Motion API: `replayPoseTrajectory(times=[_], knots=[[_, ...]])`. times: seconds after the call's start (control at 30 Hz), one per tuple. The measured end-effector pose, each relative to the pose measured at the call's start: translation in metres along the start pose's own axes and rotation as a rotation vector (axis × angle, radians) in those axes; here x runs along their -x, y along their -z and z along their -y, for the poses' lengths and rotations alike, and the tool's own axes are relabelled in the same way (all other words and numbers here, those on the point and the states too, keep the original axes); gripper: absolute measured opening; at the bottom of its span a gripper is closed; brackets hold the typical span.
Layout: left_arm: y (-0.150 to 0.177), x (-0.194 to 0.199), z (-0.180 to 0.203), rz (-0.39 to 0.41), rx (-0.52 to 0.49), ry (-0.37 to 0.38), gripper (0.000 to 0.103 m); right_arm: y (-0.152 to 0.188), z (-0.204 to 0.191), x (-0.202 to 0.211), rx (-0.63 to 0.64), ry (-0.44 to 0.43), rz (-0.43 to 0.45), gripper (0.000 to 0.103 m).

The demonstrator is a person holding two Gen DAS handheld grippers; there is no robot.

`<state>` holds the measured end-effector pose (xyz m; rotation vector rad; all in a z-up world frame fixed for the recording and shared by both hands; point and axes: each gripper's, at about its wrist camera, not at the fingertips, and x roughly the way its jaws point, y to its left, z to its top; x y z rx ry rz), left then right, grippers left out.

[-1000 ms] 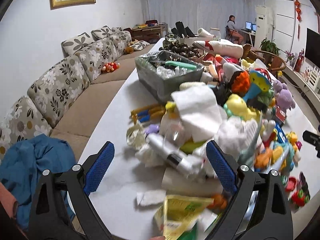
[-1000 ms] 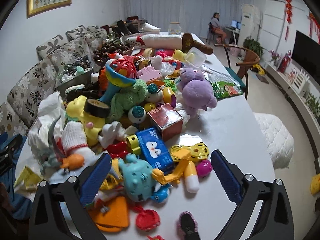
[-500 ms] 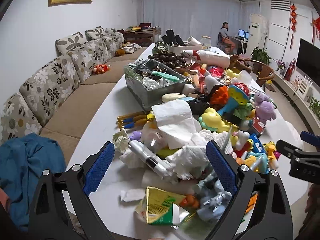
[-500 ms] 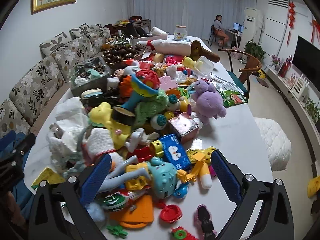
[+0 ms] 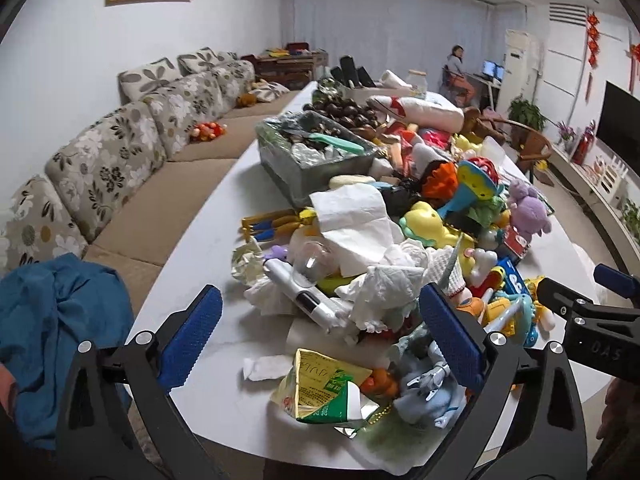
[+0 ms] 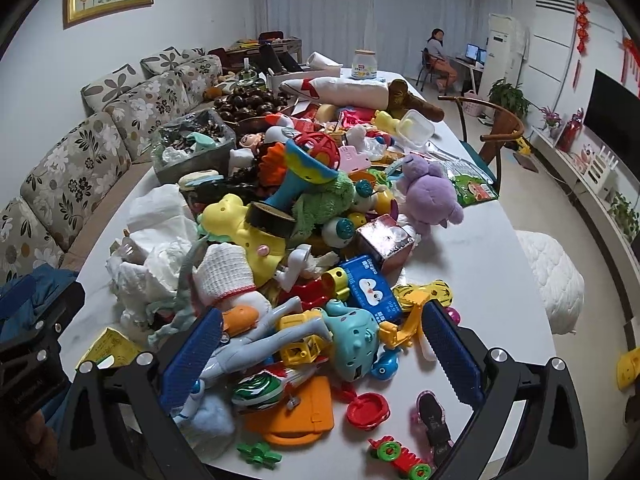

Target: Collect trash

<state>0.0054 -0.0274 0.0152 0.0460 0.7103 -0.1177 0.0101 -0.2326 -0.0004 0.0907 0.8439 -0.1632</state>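
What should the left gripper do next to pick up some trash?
Probably ease the left gripper down and forward onto the crushed yellow-green drink carton. The gripper is open and empty, and the carton lies at the white table's near edge, just below the gap between its fingers. It is the closest clear piece of trash, beside the toys.

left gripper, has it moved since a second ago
Yes. The left gripper has pulled back from the pile: the yellow-green carton, cut off by the lower edge before, now sits fully in view.

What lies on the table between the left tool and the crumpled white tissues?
In the left wrist view, a flattened yellow-green drink carton and a small paper scrap lie between the left tool and the tissues.
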Motion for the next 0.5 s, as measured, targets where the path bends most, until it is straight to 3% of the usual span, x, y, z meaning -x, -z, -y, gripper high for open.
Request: replayPoseTrajectory(times=[0.23,0.4,0.5], knots=[[-0.001,0.0,-0.002,-0.03,0.036,0.029,0.096,0.003,0.0,0.0,-0.007,-0.005,-0.007,0.098],[0.001,-0.012,-0.008,-0.14,0.079,0.071,0.096,0.006,0.001,0.003,-0.014,0.01,0.004,0.098],[0.004,-0.011,-0.013,-0.131,0.114,0.052,0.096,0.006,0.003,0.004,-0.014,0.019,0.005,0.098]])
